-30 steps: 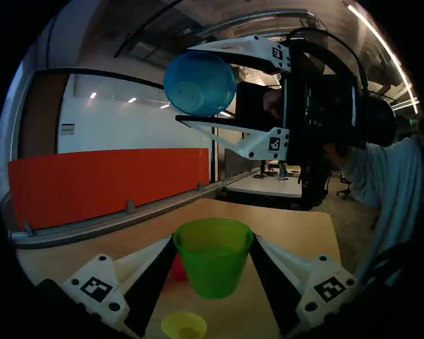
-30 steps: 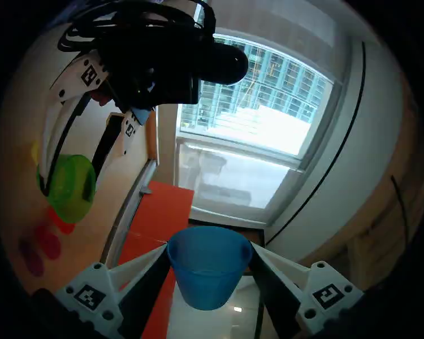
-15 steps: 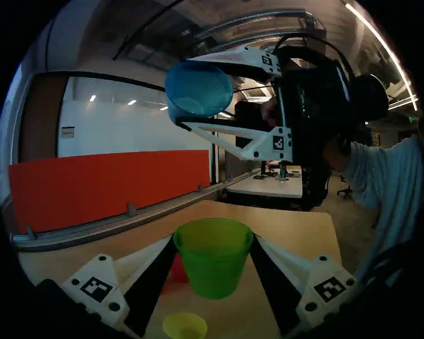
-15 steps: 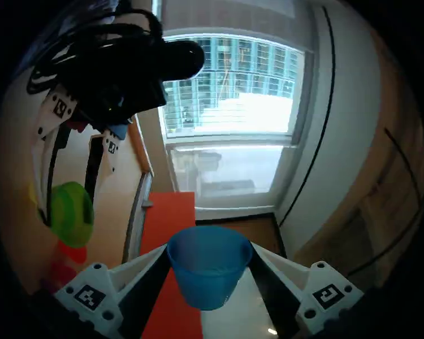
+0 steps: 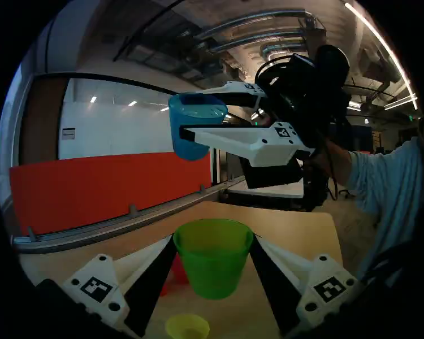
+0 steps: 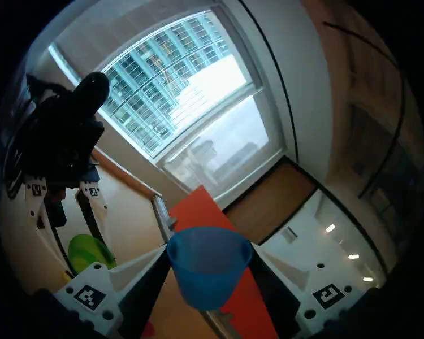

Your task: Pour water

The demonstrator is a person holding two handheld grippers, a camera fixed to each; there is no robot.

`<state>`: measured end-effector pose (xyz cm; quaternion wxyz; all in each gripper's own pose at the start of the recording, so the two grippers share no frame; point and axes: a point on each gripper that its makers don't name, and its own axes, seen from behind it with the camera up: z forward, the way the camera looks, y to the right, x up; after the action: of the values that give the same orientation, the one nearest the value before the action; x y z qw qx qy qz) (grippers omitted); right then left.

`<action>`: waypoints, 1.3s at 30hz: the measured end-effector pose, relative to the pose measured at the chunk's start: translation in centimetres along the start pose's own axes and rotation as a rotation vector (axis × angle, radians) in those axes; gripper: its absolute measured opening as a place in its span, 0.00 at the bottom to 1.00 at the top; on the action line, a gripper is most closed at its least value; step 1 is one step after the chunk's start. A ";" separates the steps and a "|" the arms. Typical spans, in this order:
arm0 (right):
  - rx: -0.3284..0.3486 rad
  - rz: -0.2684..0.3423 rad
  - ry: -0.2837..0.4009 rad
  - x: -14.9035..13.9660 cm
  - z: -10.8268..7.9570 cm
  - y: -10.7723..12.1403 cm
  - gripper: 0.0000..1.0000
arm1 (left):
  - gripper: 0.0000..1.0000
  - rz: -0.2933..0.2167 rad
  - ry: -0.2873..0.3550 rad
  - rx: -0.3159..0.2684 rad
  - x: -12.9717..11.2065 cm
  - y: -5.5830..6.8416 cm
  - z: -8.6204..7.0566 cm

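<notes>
My left claw (image 5: 212, 244) grips the green cup (image 5: 213, 265), a finger pressed on each side, bottom centre of the left gripper view. My right claw (image 6: 209, 248) clamps the blue cup (image 6: 209, 277) the same way, low centre in the right gripper view. Seen from the left gripper view, the blue cup sits upper centre, rim up, well above the green one. A small yellow cup (image 5: 186, 326) stands on the wooden table (image 5: 291, 226) at the bottom edge. An orange panel (image 5: 99, 181) crosses the left.
</notes>
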<state>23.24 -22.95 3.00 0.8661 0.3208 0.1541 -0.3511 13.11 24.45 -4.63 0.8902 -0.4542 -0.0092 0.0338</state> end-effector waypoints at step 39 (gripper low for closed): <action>0.012 0.689 -0.106 -6.3 -6.6 -1.8 0.92 | 0.88 0.011 -0.025 0.135 -1.0 -4.7 -3.9</action>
<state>17.24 -16.30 0.39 0.9387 0.3403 -0.0103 -0.0548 12.54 18.43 -3.10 0.9183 -0.3929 -0.0156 0.0449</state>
